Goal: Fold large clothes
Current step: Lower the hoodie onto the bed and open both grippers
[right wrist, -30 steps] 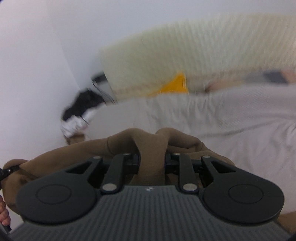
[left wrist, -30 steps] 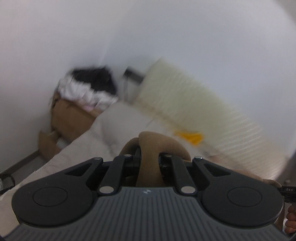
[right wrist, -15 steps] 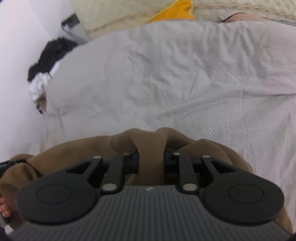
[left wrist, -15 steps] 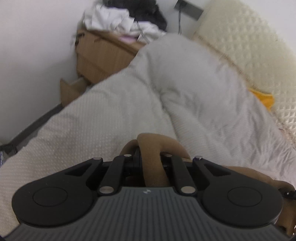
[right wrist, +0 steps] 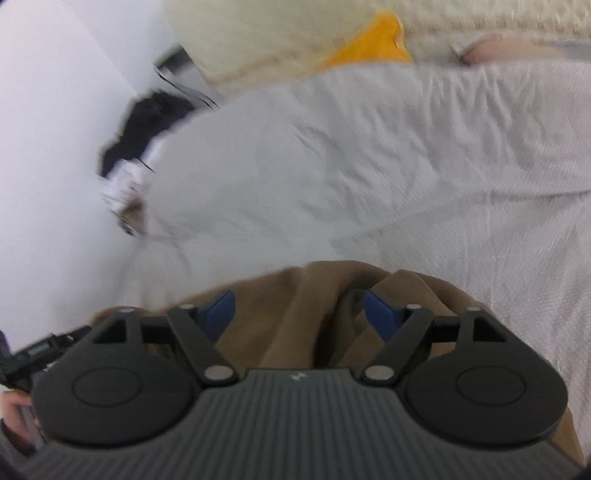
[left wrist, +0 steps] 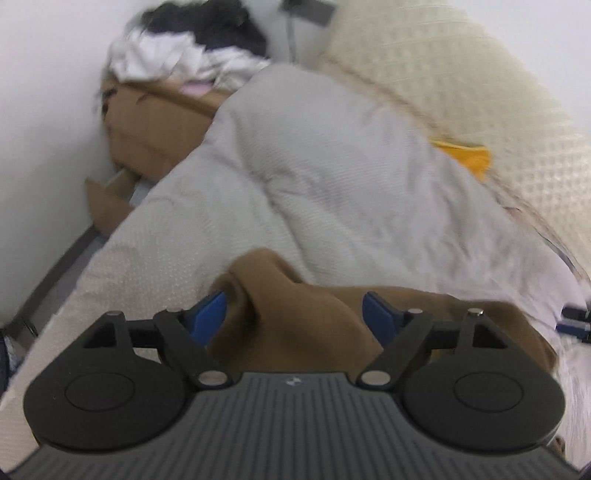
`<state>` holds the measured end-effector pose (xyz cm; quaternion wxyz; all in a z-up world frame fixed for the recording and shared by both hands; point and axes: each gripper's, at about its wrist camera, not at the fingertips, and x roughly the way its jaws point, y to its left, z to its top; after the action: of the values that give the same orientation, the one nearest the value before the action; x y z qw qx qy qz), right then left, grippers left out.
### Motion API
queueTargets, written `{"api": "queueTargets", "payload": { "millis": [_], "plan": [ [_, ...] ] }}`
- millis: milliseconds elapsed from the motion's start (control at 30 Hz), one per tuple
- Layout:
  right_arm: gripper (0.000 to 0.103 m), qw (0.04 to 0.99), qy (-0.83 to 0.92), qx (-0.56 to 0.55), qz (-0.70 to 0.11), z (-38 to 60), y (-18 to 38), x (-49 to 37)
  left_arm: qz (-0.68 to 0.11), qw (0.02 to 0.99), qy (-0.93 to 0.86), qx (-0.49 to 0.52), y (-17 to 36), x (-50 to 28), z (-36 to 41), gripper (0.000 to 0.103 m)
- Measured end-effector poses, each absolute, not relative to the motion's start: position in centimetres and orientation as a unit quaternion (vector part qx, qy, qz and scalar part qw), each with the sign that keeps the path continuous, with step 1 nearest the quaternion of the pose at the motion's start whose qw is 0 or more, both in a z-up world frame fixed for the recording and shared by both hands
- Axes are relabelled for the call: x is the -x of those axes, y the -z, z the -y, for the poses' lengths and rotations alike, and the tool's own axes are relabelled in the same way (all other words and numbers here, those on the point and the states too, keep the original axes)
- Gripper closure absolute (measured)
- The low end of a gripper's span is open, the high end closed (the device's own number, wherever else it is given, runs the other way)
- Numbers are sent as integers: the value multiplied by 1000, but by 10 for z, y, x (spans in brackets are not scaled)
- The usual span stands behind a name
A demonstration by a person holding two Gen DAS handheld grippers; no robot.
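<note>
Both your left gripper [left wrist: 293, 310] and right gripper [right wrist: 298, 308] have just spread, dropping the brown garment [left wrist: 295, 314] at lower centre onto the grey duvet [left wrist: 332, 177]; regrip an edge next.

Each camera sat just behind its own tool and looked forward and steeply down along the fingers, close above the bed. The left wrist view took in the black left tool [left wrist: 293, 314] at its lower edge and faced the far left corner, where a brown cardboard box [left wrist: 155, 129] stood against the wall. The right wrist view, over the right tool [right wrist: 299, 314], faced more to the right across the bed. Both views shared the rumpled pale grey quilted duvet [left wrist: 332, 155] [right wrist: 369, 166], the crumpled tan fabric garment [left wrist: 295, 325] [right wrist: 295, 325], the cream quilted headboard [left wrist: 461, 74] [right wrist: 277, 33] and an orange-yellow cloth [left wrist: 465, 155] [right wrist: 373, 44]; both were blurred.
</note>
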<state>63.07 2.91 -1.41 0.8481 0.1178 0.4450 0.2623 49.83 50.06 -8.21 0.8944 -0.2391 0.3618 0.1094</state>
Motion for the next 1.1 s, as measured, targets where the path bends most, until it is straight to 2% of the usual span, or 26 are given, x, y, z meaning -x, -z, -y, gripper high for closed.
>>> {"api": "queueTargets", "payload": {
  "millis": [200,400,667,800,1000,1100],
  "plan": [
    [24,875,-270,-123,-383,19,-34,-529,-348,905,-69,236,41,-418,-450,19],
    [24,894,-235,-143,-355,82,-36,-414,-366,882,-44,294,47,-319,-402,19],
    [24,891,-198,-204,-356,152,7,-285,-399,847,-46,349,73,-209,-342,19],
    [24,875,-190,-231,-379,173,50,-240,-425,832,-59,352,91,-168,-316,19],
    [24,862,-176,-232,-416,189,108,-212,-464,810,-94,345,117,-138,-283,19],
    [24,850,-146,-267,-430,206,125,-219,-479,798,-117,346,129,-137,-272,19]
  ]
}}
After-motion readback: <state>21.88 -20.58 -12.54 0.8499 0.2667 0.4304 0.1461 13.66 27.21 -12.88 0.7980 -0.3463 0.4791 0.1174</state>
